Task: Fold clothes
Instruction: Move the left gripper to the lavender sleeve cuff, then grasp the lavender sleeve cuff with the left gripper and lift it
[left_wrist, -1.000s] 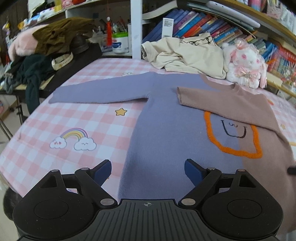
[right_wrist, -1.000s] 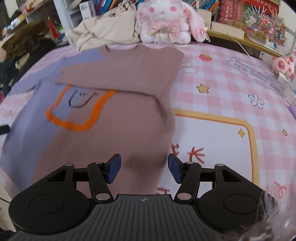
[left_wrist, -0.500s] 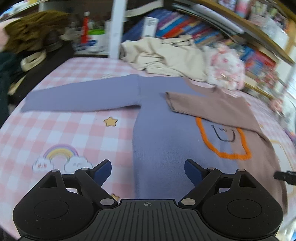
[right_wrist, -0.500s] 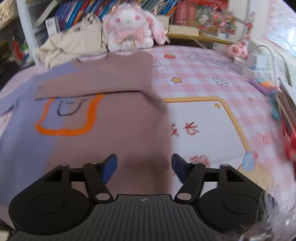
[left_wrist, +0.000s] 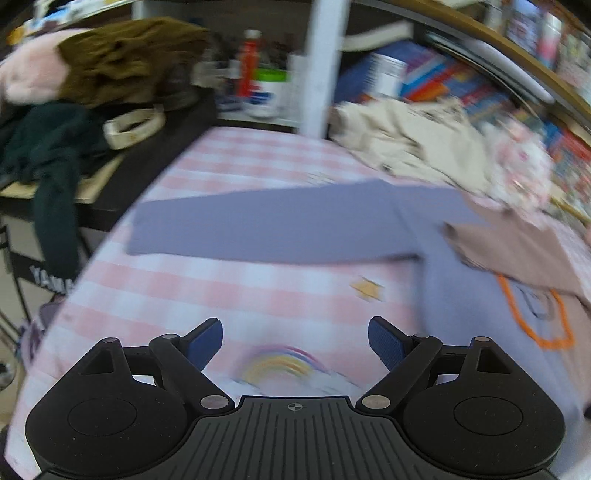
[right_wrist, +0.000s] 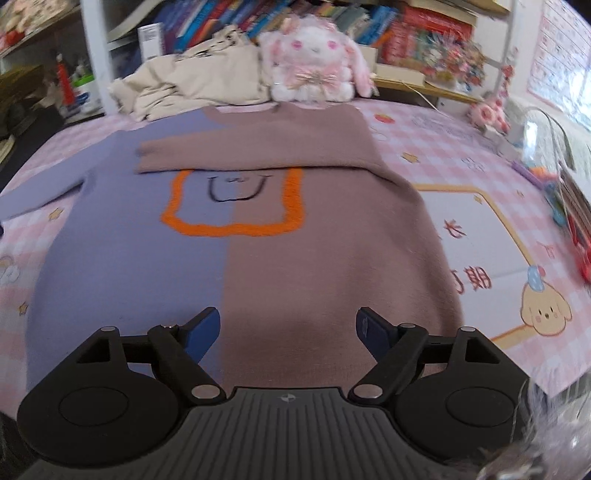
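Note:
A two-colour sweater (right_wrist: 258, 236), purple on the left half and brown on the right, lies flat on the pink checked table (right_wrist: 461, 155). An orange outline (right_wrist: 236, 229) marks its chest. Its brown sleeve (right_wrist: 229, 155) is folded across the chest. Its purple sleeve (left_wrist: 266, 229) stretches out straight to the left. My left gripper (left_wrist: 295, 343) is open and empty above the bare cloth, short of the purple sleeve. My right gripper (right_wrist: 288, 332) is open and empty above the sweater's bottom hem.
A cream garment (right_wrist: 192, 85) and a pink plush rabbit (right_wrist: 314, 66) sit at the table's back edge below bookshelves. A dark side table (left_wrist: 110, 155) piled with clothes stands off the left edge. Toys and clutter (right_wrist: 569, 206) line the right edge.
My left gripper has swung left, from over the sweater's purple body to the bare cloth in front of the purple sleeve. My right gripper has moved left to centre over the hem.

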